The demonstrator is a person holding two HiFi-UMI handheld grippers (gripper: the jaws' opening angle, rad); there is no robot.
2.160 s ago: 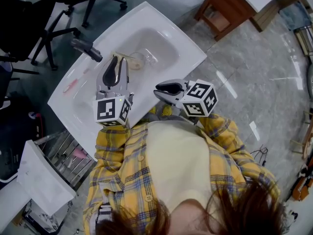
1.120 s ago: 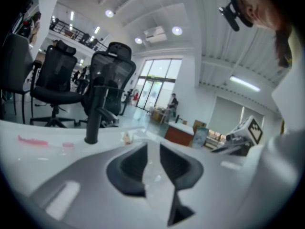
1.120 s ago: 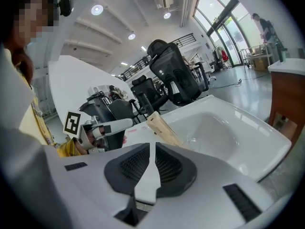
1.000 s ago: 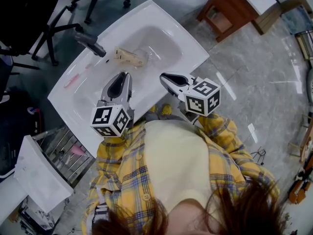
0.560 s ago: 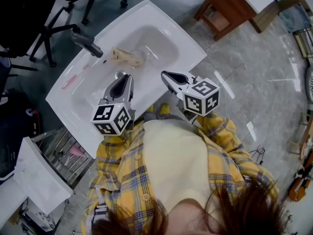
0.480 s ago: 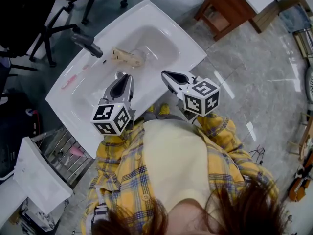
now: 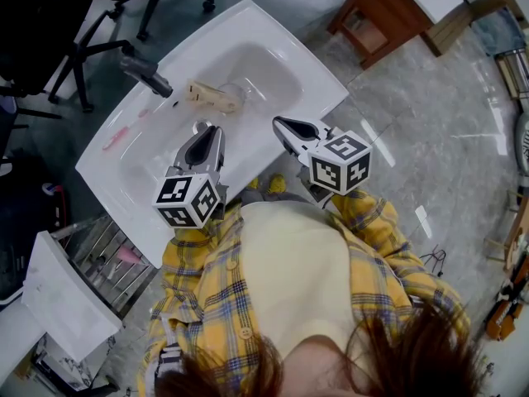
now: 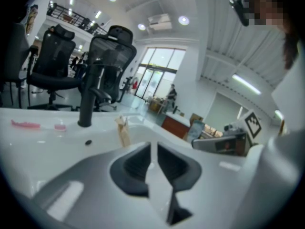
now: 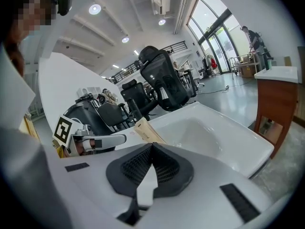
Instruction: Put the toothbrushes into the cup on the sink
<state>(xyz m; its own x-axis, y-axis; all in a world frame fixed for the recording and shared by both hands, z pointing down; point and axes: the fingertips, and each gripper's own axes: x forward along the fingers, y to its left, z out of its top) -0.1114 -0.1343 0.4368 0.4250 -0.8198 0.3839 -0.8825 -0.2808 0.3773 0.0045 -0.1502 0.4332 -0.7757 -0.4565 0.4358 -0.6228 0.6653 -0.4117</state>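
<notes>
A yellow plaid shirt (image 7: 207,304) fills the near edge of the head view, above a grey polished stone floor (image 7: 430,139). Just beyond it, the left gripper (image 7: 208,129) hangs over the near rim of the white sink (image 7: 321,79), its jaws a narrow slit apart with nothing between them. At its 3 o'clock, the right gripper (image 7: 278,123) is closed tip to tip and empty. In the basin, a clear cup (image 7: 238,98) holds a beige packet (image 7: 207,93) that tilts toward the black faucet (image 7: 147,74). A pink toothbrush (image 7: 116,137) lies on the rim at the faucet's 7 o'clock. Black office chairs (image 7: 91,23) stand at 11 o'clock and a wooden cabinet (image 7: 384,15) at 1 o'clock.
</notes>
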